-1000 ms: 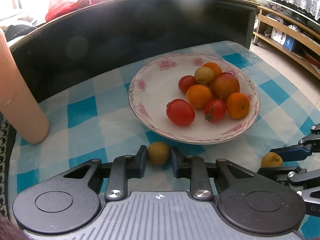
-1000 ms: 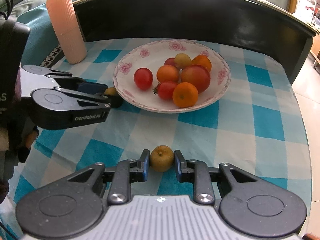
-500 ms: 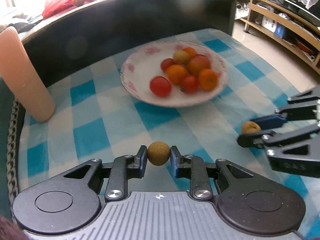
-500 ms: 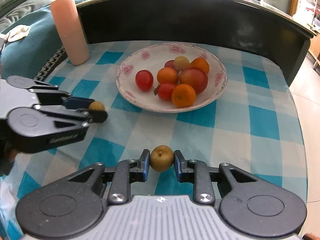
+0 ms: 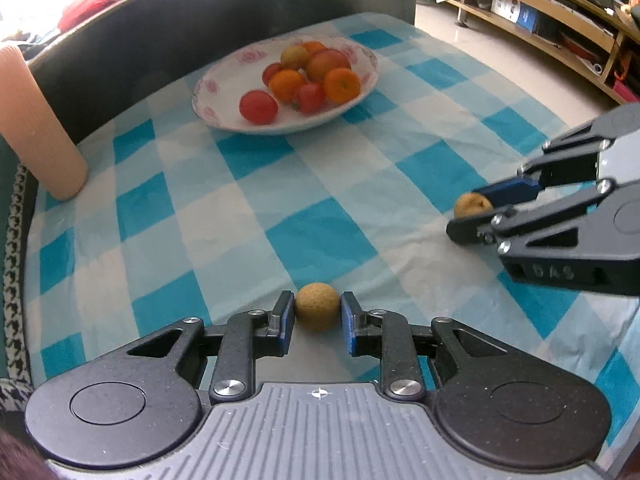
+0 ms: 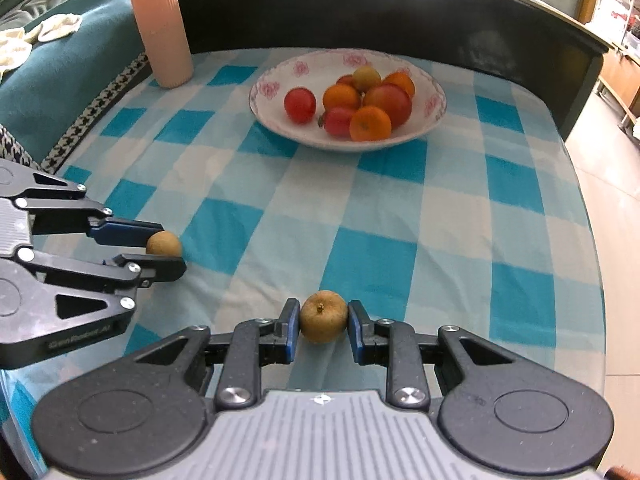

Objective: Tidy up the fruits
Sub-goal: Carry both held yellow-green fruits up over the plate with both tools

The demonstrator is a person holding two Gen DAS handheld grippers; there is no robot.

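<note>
**Two longans held, plate waiting**

On the near side of the plate [image 6: 434, 118], well back from it, over the blue-checked surface [image 6: 400, 216]: both tongs carry one small brown fruit each.

- Left tongs [image 5: 317, 316]: pinching a round tan longan [image 5: 316, 306] across its middle, pads on either side. Surface of fruit looks rough, dull.
- Right tongs [image 6: 323, 327]: pinching a second longan [image 6: 323, 316], stem scar facing up and toward the camera. Pads touch both flanks.
- Whether either fruit is lifted or resting on the cloth: cannot tell.
- Plate holds the gathered fruit: tomatoes, small oranges, a yellowish one, piled toward the right half. Bare white patch on the plate's left side.
- Ribbed pink cylinder [image 6: 162, 20] stands left of the plate, near the dark backrest.

Handling, my guess: longans are light, thin brittle shell, soft inside. Hold at the widest girth, gentle squeeze; too hard cracks the skin, off-centre lets it pop out. Round, so likely to roll once released; the bare part of the plate beside the pile seems the safer spot.
</note>
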